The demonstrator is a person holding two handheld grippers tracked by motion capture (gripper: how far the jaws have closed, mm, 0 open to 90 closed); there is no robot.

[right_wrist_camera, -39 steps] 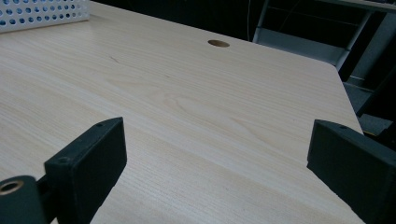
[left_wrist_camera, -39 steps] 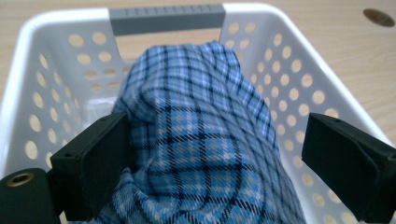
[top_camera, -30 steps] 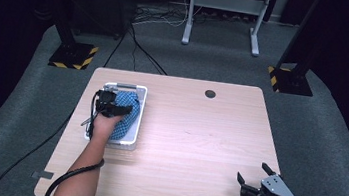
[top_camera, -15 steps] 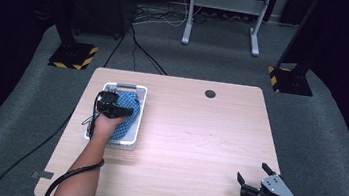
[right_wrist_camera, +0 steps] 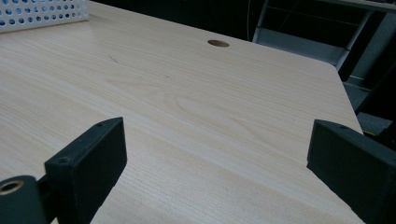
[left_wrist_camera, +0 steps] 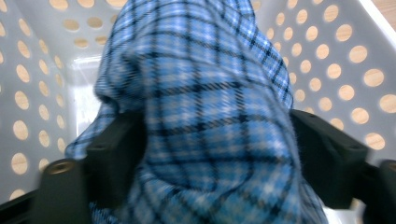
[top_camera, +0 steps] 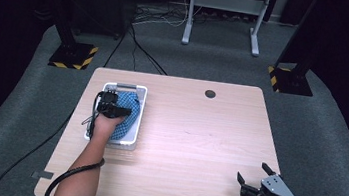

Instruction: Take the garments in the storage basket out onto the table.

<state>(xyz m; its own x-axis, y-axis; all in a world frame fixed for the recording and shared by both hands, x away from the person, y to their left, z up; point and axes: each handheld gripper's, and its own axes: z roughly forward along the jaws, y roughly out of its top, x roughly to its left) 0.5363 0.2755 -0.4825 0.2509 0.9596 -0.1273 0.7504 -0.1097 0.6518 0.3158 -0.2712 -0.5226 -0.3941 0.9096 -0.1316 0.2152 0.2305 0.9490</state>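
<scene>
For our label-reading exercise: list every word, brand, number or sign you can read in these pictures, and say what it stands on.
There is no readable text.
Blue checked cloth: a pattern, no writing.
White perforated basket: holes, no label.
Wooden table: bare wood grain.
Yellow-and-black striped bases on the floor: warning stripes, no words.

Blue plaid cloth [left_wrist_camera: 210, 116], checked in dark and white lines, bunched in soft folds. Lying heaped inside white perforated basket [top_camera: 135, 118] at left side of table, rising in a mound between basket walls. Soft, rumpled, partly blurred close up.
</scene>
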